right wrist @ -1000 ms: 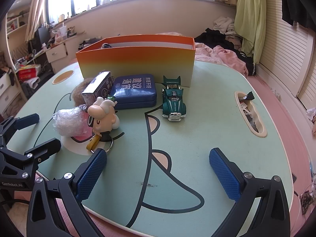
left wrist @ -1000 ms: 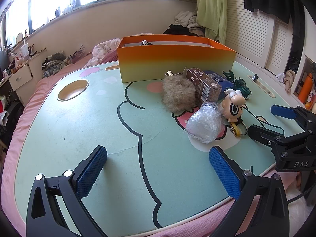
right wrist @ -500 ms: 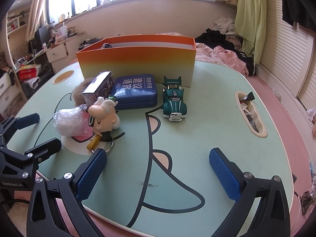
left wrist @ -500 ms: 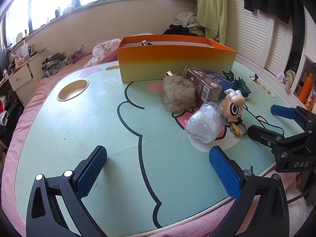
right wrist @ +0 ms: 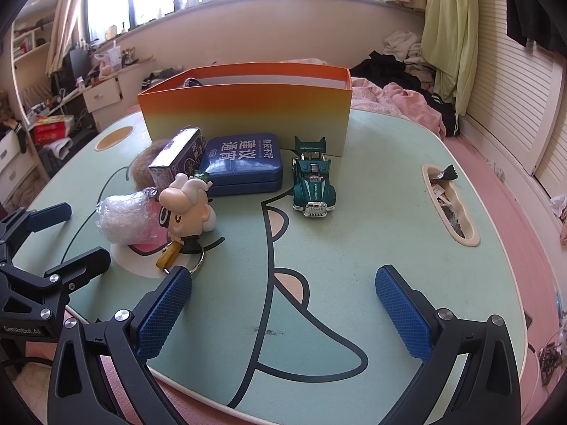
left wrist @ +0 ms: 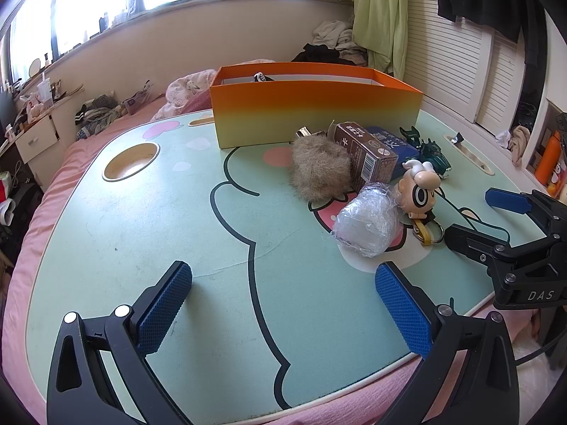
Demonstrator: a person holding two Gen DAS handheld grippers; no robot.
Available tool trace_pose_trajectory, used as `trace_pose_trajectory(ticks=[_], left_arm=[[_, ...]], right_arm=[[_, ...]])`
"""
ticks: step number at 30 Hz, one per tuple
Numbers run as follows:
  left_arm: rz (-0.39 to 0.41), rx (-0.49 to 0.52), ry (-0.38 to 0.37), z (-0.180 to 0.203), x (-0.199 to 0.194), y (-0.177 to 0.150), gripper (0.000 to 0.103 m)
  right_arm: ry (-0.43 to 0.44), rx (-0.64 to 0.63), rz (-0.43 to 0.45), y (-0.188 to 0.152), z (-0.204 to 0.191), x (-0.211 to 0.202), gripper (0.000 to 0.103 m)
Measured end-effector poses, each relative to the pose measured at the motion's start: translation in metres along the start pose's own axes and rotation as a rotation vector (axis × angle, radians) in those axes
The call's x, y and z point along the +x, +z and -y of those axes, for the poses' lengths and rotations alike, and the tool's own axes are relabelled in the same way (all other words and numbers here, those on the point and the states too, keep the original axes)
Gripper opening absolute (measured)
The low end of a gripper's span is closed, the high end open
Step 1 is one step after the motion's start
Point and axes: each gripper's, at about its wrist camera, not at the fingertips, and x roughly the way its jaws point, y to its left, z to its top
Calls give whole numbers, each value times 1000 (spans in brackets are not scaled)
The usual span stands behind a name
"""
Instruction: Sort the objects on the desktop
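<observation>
Both the left gripper (left wrist: 283, 304) and right gripper (right wrist: 283, 304) hover with fingers spread and empty over the desk (left wrist: 149, 233), while the clustered items sit just in front of the orange box (right wrist: 248, 117); reaching for the keychain figure (right wrist: 186, 209) could likely nudge the touching plastic-wrapped bundle (right wrist: 124, 217).

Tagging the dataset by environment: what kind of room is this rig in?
Most likely a lived-in bedroom. The cartoon-print lap table sits on a pink bedsheet, clothes are piled by the louvered wardrobe doors, and a cluttered white drawer desk stands under the window.
</observation>
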Motion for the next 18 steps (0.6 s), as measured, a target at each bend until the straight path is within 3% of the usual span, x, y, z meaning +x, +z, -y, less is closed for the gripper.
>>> trace_pose_trajectory(ticks=[18], left_arm=[[0, 0, 0, 0, 0, 0, 103]], right_arm=[[0, 0, 1, -1, -1, 0, 103]])
